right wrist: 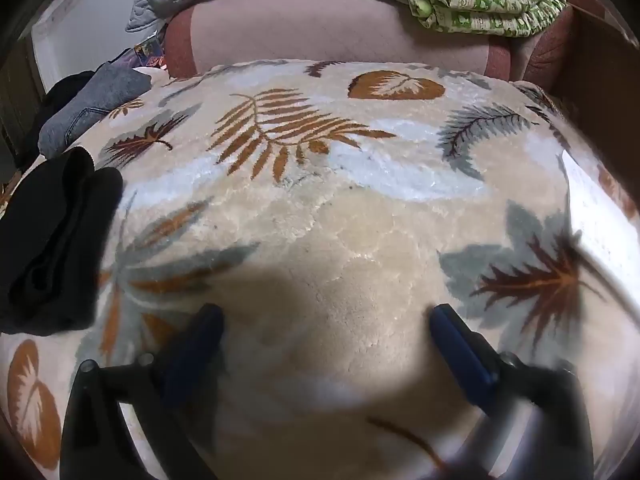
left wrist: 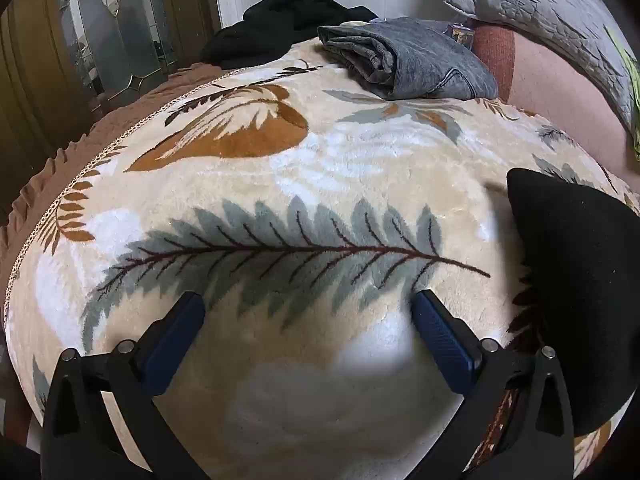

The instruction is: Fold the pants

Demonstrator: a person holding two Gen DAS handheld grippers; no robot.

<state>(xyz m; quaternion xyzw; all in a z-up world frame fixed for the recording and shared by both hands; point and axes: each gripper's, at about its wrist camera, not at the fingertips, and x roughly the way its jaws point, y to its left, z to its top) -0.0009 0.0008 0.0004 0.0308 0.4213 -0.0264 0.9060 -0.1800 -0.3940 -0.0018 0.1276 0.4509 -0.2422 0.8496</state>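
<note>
Both grippers, left gripper and right gripper, agape (empty) above blanket.

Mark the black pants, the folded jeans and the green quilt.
black pants (right wrist: 56, 248), right wrist view, middle of the folded bundle
folded jeans (left wrist: 416, 60), left wrist view, top layer
green quilt (right wrist: 480, 4), right wrist view, patterned top

1. Folded pants lie on blanket, between the two grippers' spots, nr its front edge.
2. Folded jeans at blanket's far-left corner.
3. Dark clothes heap just behind jeans.
4. Quilt on sofa back, behind blanket's far edge.
</note>
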